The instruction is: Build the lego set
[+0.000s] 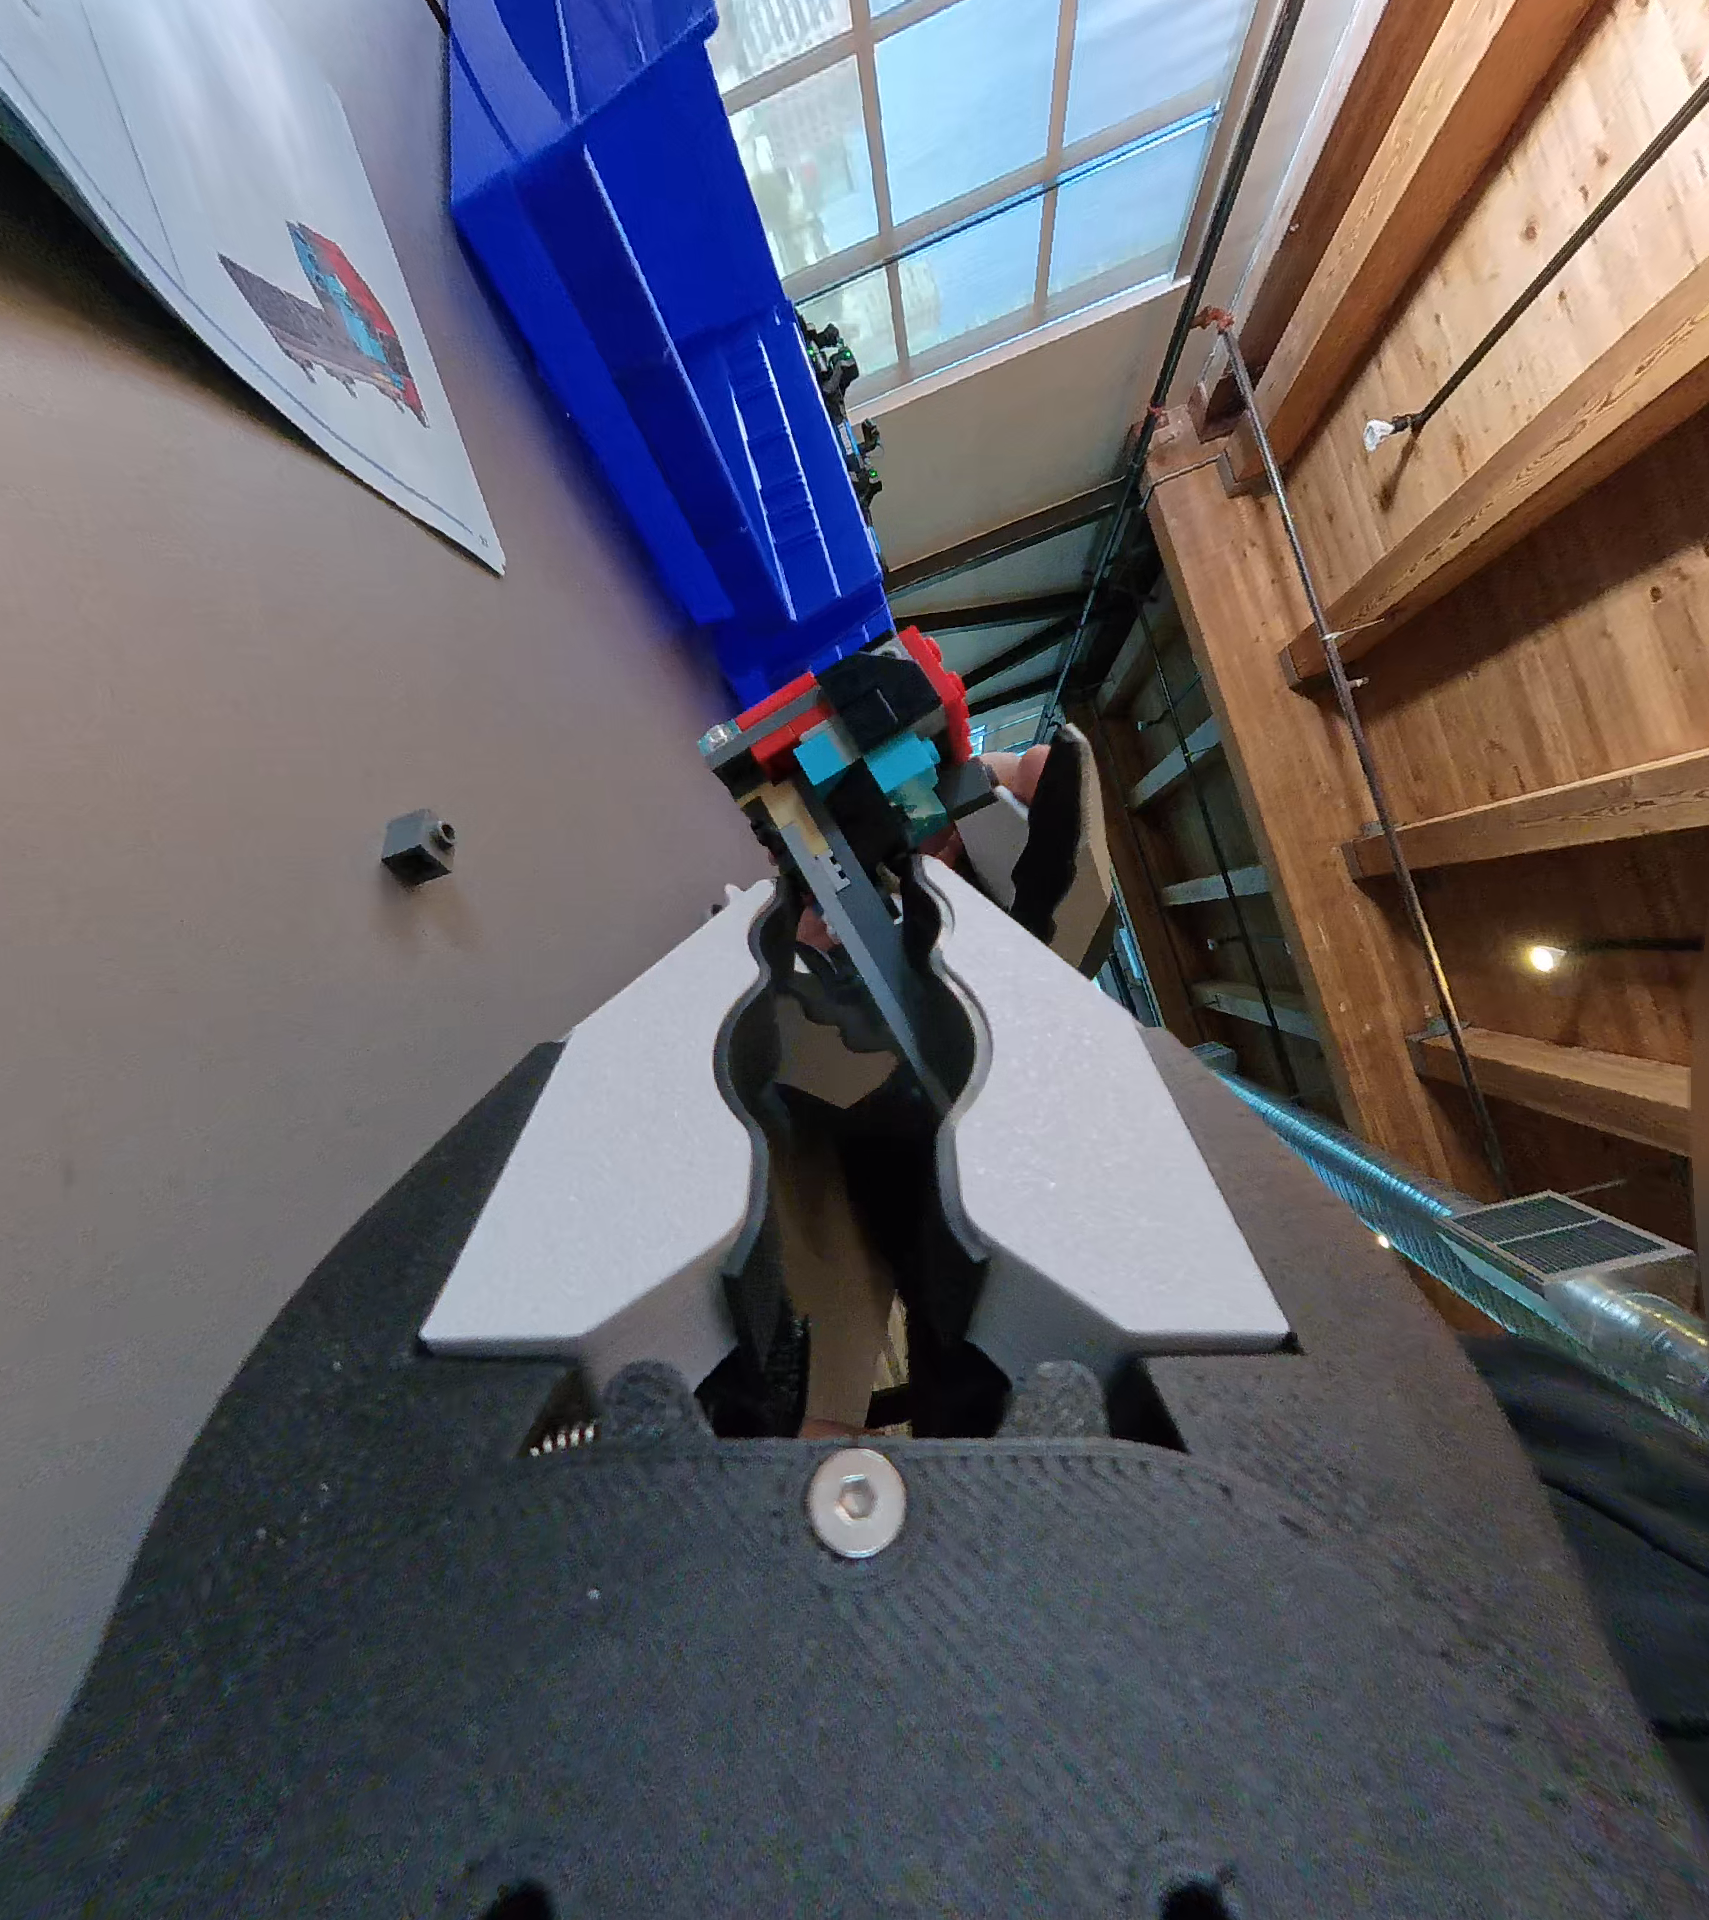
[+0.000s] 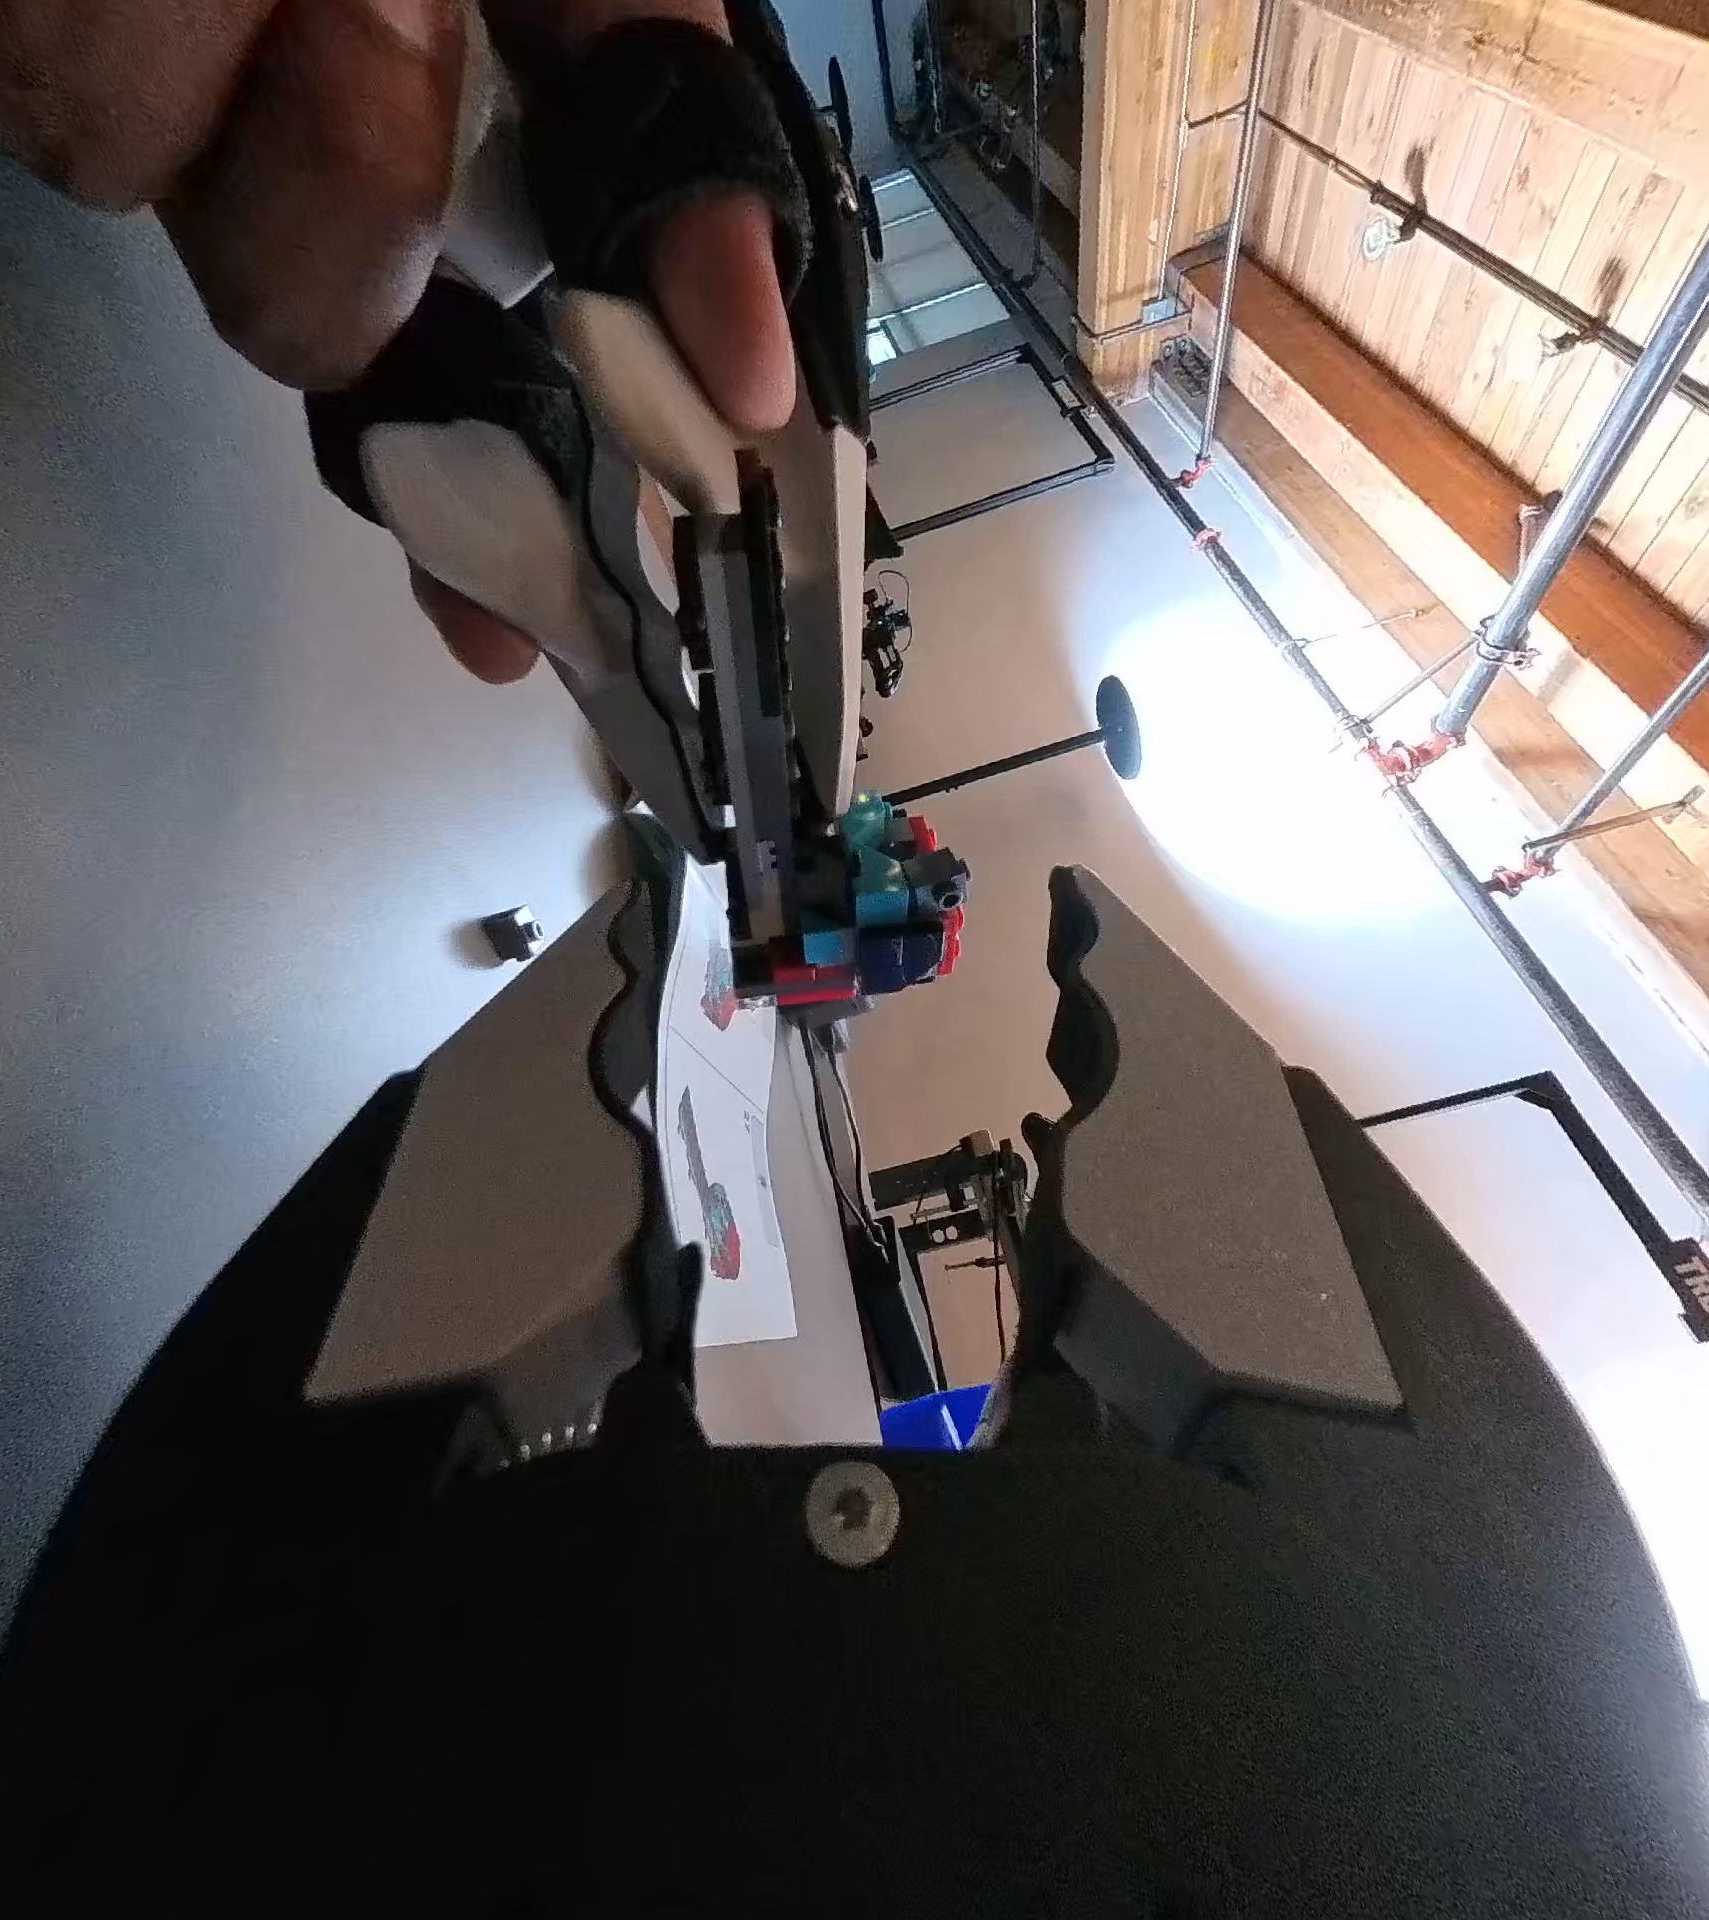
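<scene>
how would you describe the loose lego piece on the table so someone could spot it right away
Start at the blue bin at the table's far edge, beside the instruction sheet. Nearer than both, alone on bare tabletop, sits a small dark grey brick. Unlike the multicoloured lego model, no claw holds it.

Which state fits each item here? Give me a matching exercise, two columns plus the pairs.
Items:
1. left tongs
2. right tongs
3. loose grey brick
4. booklet

States:
A. lying open on the table
B. open, empty
C. alone on the table
D. shut on the lego model

Pairs: 1-D, 2-B, 3-C, 4-A
</scene>
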`<state>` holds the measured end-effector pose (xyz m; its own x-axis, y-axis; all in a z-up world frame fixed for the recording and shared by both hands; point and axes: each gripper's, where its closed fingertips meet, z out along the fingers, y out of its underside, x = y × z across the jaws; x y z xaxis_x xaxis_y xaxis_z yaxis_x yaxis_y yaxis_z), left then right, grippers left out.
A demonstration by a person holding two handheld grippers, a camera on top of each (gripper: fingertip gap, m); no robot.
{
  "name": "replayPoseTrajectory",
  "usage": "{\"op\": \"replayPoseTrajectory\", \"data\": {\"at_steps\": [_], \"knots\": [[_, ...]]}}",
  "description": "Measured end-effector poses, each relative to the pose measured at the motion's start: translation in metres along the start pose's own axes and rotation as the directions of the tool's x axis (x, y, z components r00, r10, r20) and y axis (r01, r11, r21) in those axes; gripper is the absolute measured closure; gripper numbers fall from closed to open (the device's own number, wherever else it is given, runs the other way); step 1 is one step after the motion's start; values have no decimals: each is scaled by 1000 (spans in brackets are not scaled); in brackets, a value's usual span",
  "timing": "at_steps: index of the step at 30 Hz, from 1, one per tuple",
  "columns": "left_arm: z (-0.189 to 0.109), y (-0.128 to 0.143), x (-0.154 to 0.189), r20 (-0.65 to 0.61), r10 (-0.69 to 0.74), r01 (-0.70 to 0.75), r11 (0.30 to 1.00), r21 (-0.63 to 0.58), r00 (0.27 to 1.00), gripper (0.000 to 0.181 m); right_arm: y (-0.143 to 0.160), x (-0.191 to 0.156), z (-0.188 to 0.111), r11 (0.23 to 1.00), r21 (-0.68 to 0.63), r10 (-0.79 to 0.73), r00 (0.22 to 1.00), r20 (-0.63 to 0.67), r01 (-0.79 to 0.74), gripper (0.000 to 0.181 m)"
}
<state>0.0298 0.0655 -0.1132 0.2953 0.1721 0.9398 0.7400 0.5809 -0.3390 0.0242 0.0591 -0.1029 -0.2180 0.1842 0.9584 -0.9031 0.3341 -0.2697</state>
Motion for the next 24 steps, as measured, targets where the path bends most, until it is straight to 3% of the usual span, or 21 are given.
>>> {"op": "replayPoseTrajectory", "data": {"at_steps": [24], "knots": [[2, 4, -3, 41, 35, -34, 999, -17, 999, 161, 1, 1, 2, 998, -6, -68, 998, -16, 68, 119]]}}
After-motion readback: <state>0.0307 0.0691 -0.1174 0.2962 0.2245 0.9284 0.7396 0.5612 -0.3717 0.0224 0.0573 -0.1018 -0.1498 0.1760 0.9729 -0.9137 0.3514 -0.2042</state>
